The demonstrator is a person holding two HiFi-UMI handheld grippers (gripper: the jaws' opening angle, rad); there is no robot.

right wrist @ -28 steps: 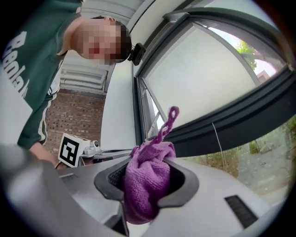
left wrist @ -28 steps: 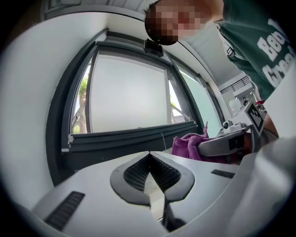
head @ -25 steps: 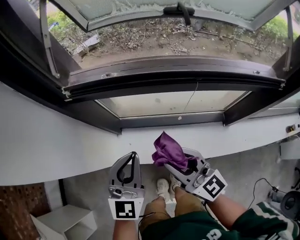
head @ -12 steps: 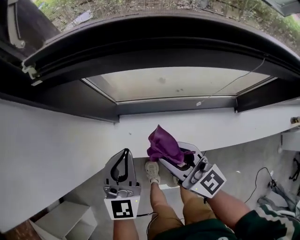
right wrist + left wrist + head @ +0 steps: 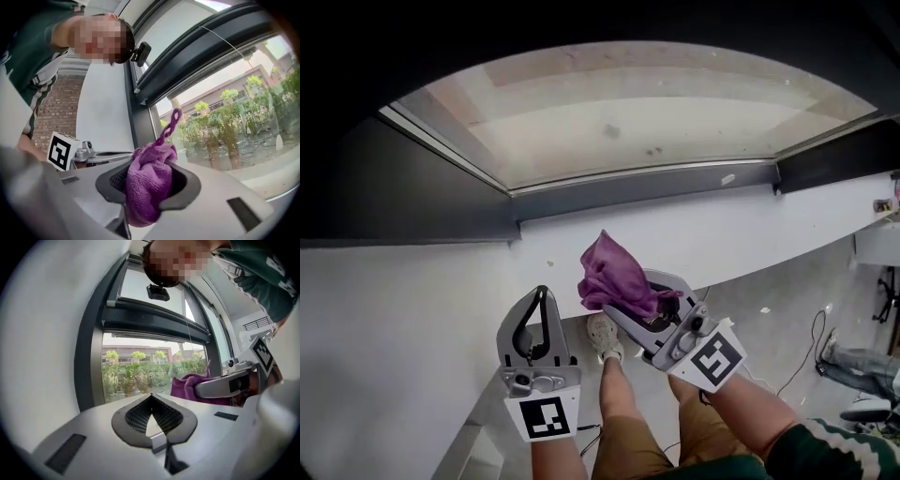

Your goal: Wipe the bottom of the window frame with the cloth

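Observation:
The purple cloth [image 5: 605,267] is bunched in my right gripper [image 5: 623,295], whose jaws are shut on it; a twisted end sticks up past the tips [image 5: 171,124]. It hangs just in front of the white sill [image 5: 741,234], below the grey bottom bar of the window frame [image 5: 628,187] and apart from it. My left gripper [image 5: 541,292] is beside it on the left, shut with nothing between its pads [image 5: 151,397]. The left gripper view shows the cloth [image 5: 185,385] and the right gripper's side at its right.
The fixed glass pane [image 5: 619,112] fills the top of the head view, with dark frame on both sides. Below the grippers are the person's legs and shoes [image 5: 602,333]. A cable [image 5: 816,328] lies on the floor at right.
The head view has tipped further down: the open sash and upper frame have left the picture. Both grippers hold almost the same pose, shifted slightly left, the cloth still gripped.

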